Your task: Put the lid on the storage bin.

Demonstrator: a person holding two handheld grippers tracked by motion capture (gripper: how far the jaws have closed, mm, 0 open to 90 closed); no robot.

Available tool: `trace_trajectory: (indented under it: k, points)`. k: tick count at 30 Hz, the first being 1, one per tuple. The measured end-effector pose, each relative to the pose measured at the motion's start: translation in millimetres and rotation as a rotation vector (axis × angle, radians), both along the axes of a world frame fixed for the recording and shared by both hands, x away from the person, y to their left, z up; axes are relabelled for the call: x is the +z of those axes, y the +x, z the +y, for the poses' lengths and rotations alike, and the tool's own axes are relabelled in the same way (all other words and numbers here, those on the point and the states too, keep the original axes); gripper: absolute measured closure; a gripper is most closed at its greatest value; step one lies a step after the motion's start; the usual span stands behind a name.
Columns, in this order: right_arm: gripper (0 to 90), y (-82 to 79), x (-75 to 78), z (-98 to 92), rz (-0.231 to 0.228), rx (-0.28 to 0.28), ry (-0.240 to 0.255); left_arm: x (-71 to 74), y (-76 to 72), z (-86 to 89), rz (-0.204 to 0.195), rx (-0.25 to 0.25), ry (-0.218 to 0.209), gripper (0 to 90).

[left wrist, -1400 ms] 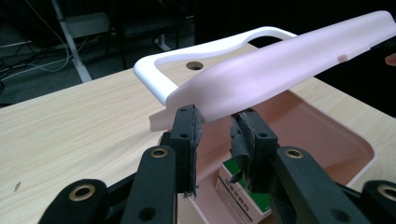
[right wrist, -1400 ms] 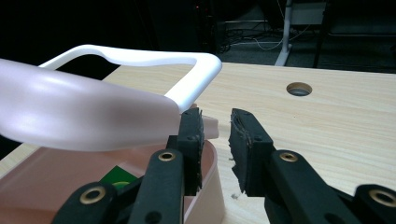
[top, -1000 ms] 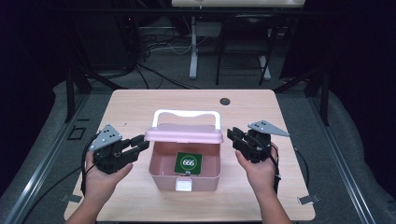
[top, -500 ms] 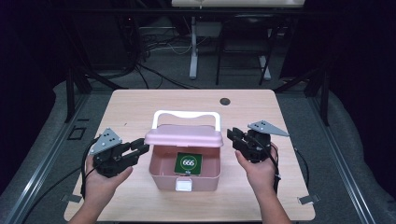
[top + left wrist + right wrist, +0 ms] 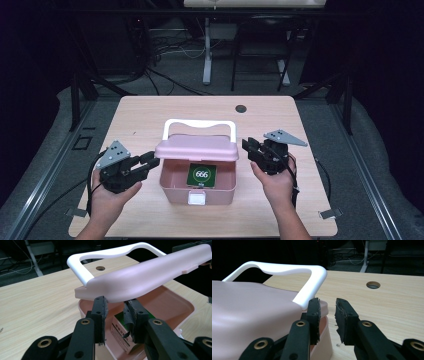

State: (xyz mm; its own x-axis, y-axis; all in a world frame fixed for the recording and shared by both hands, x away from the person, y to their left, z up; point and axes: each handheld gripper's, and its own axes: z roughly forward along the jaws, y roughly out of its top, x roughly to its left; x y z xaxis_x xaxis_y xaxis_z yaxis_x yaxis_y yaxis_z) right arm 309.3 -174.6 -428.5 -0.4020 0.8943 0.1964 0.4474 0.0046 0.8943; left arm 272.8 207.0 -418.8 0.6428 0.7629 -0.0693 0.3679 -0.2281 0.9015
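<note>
Pink box (image 5: pixel 198 186): flanked by both hands, lid (image 5: pixel 196 148) half-raised.
Left gripper (image 5: pixel 148 162): level, fingers apart, seemingly released under the lid.
Right gripper (image 5: pixel 248 148): level, fingers released.

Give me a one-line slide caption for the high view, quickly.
Two hand-held black tongs, left and right, flank a pink plastic box with half-raised lid on a wooden table.

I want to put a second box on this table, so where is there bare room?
Bare wood lies behind the pink box, up to the cable hole and the far table corners. The near half is crowded: left gripper and right gripper flank the box.
</note>
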Motion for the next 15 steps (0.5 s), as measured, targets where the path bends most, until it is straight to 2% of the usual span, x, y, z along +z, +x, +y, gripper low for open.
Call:
trace_trajectory:
  k: [15]
  points:
    - [72.6, 1.9, -2.7, -0.8, 0.009, 0.000, 0.002, -11.6, -7.8, 2.8, 0.007, -0.008, -0.003, 71.0]
